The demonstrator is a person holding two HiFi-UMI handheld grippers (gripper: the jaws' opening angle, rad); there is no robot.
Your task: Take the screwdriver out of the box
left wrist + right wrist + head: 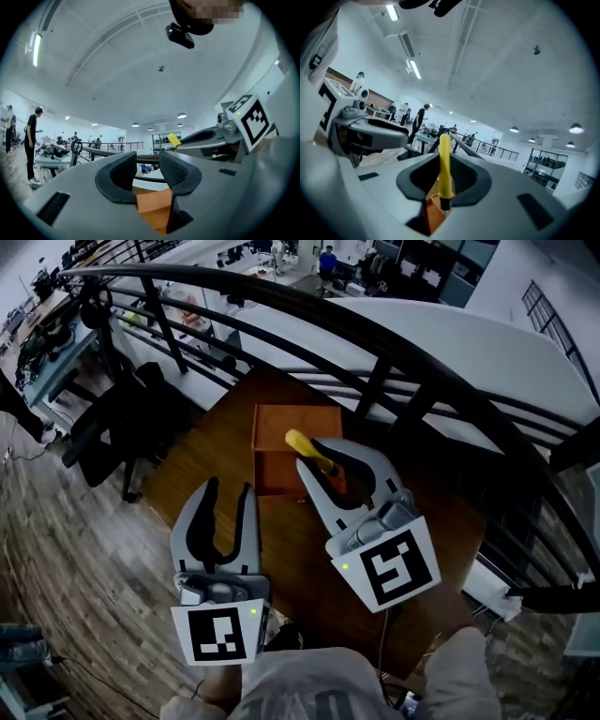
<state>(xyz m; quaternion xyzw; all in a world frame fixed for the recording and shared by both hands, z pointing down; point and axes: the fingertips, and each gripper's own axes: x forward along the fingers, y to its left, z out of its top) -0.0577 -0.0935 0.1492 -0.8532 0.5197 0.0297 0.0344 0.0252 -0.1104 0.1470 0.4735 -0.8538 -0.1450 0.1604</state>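
An orange-brown wooden box (281,442) stands on the dark wooden table (211,451). My right gripper (312,457) hovers over the box's front, shut on the yellow-handled screwdriver (307,450), which is lifted above the box. In the right gripper view the yellow handle (444,164) stands upright between the jaws, its black collar just above the box (433,213). My left gripper (228,488) is open and holds nothing, near the box's front left corner. Its own view shows the box (154,206) past the gap, and the screwdriver's handle (174,139) to the right.
A curved black railing (375,343) runs close behind the table. A dark office chair (112,427) stands on the floor to the left. The person's sleeve (300,690) is at the bottom edge. Far off, people stand at workbenches (33,136).
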